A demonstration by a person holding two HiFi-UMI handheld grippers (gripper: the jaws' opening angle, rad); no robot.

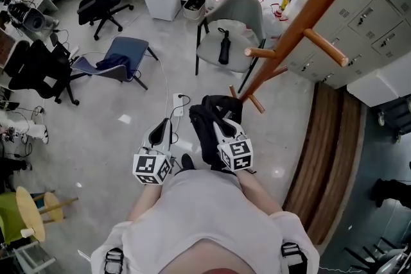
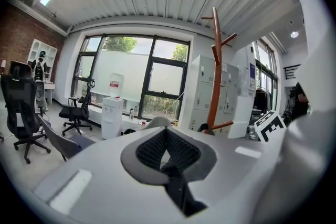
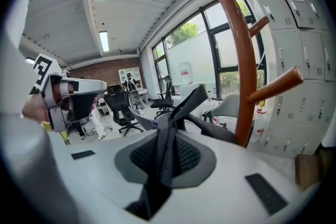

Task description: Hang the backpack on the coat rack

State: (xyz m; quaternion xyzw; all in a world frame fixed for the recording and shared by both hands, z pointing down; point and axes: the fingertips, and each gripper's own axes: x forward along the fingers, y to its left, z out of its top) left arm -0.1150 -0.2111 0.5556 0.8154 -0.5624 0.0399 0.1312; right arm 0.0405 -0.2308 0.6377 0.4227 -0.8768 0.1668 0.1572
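Observation:
The black backpack (image 1: 204,128) hangs just in front of the person, low beside the foot of the wooden coat rack (image 1: 302,22). My right gripper (image 1: 220,123) is shut on one of its straps. In the right gripper view the strap (image 3: 176,113) runs up between the jaws of the right gripper (image 3: 169,122), the bag's body (image 3: 220,128) lies behind them, and the rack's trunk (image 3: 242,71) with its pegs rises close at the right. My left gripper (image 1: 163,124) is to the left of the bag, apart from it. Its jaws (image 2: 167,134) meet at the tips with nothing in them. The rack (image 2: 216,71) stands ahead of it.
A grey chair (image 1: 234,16) with a black umbrella on it stands behind the rack. A blue chair (image 1: 122,58) lies at the left. A white power strip (image 1: 178,103) with a cable is on the floor ahead. Grey lockers (image 1: 372,16) and a wooden strip (image 1: 327,157) line the right.

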